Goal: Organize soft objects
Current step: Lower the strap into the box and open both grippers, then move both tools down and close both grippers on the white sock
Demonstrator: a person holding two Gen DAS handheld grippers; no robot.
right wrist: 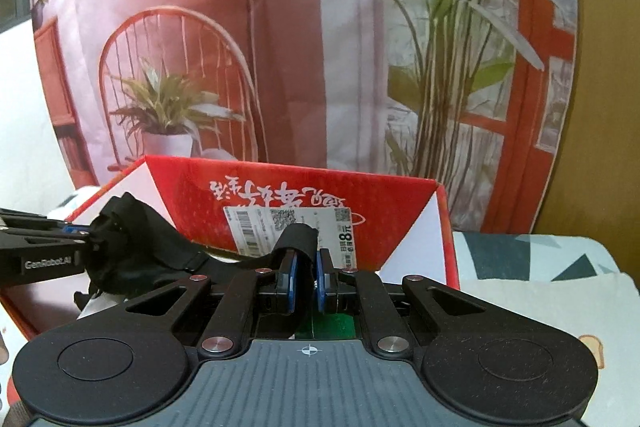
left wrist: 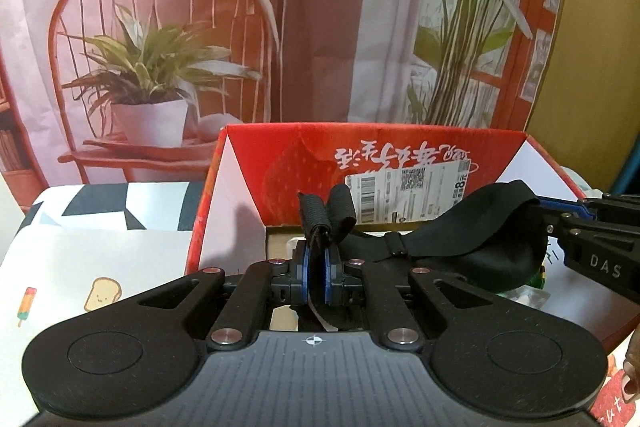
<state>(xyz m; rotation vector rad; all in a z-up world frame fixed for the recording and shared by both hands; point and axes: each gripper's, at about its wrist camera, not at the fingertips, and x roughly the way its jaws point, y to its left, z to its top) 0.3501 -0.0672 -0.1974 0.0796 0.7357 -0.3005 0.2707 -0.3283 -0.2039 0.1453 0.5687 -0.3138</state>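
A black soft eye mask (left wrist: 480, 227) with an elastic strap hangs stretched between both grippers above an open red cardboard box (left wrist: 280, 163). My left gripper (left wrist: 318, 251) is shut on a folded loop of the strap (left wrist: 320, 215). In the left wrist view, the right gripper (left wrist: 546, 213) comes in from the right, shut on the mask's far end. In the right wrist view, my right gripper (right wrist: 306, 259) pinches a black strap piece (right wrist: 298, 237). There the mask (right wrist: 140, 247) runs left to the left gripper (right wrist: 90, 237), over the box (right wrist: 400, 203).
The box's raised back flap carries a white shipping label (left wrist: 408, 195). Something green (right wrist: 332, 323) lies inside the box. A patterned cloth (left wrist: 80, 267) covers the surface on both sides. A printed backdrop of a chair and plants (left wrist: 160, 67) stands close behind. A fingertip (left wrist: 632, 375) shows at the right edge.
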